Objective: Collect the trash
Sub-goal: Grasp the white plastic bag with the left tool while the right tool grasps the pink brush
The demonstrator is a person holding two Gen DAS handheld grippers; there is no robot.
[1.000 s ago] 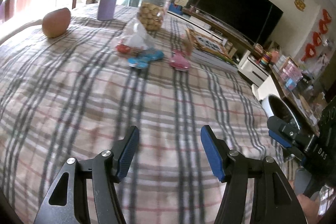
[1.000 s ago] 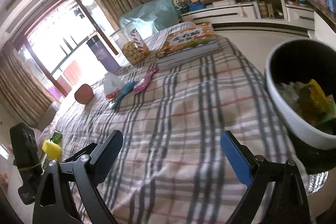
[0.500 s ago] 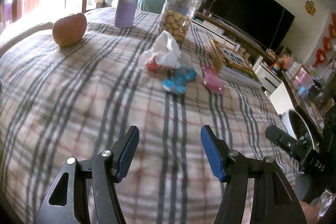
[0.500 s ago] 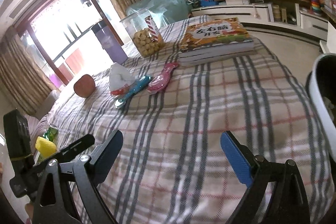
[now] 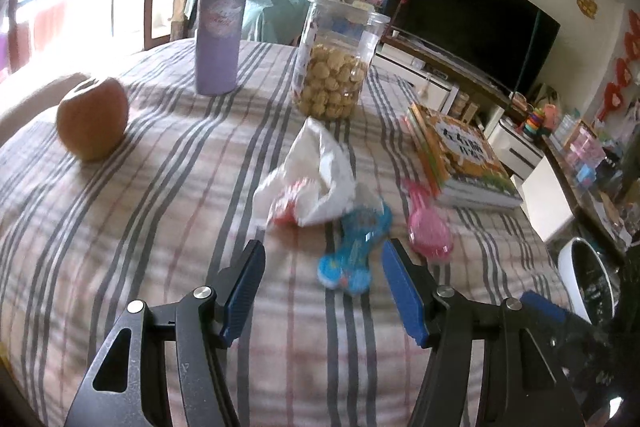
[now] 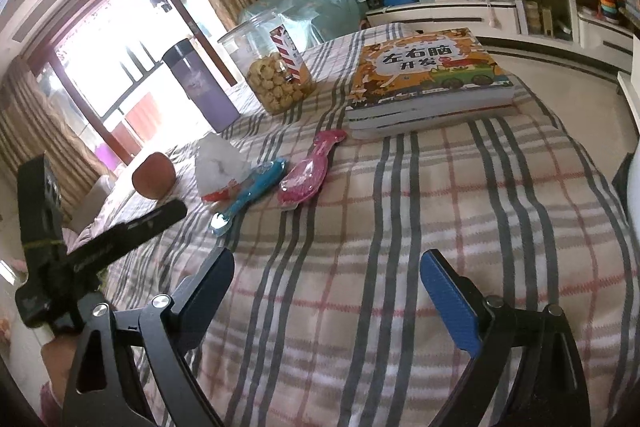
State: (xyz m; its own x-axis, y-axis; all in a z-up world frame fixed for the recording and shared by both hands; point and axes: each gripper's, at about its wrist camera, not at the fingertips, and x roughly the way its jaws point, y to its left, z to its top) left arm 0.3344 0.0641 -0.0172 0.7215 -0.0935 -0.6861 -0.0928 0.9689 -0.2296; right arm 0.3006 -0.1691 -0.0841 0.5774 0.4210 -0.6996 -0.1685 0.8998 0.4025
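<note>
Crumpled white tissue (image 5: pixel 316 175) lies on soft plaid tablecloth (image 5: pixel 160 219).

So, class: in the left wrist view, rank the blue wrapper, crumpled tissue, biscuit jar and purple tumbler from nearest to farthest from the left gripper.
1. Blue wrapper, just ahead of the left gripper.
2. Crumpled tissue, behind it.
3. Biscuit jar, centre back.
4. Purple tumbler, far left.

The white bin (image 5: pixel 568 273) is cut off at the right edge of the left wrist view, and the dark gripper body hides its lower part. The crumpled white wrapper (image 5: pixel 316 179) covers most of a red thing (image 5: pixel 294 195), perhaps a snack packet. The blue toy (image 5: pixel 354 255) is blurred, so its details are not readable.
</note>
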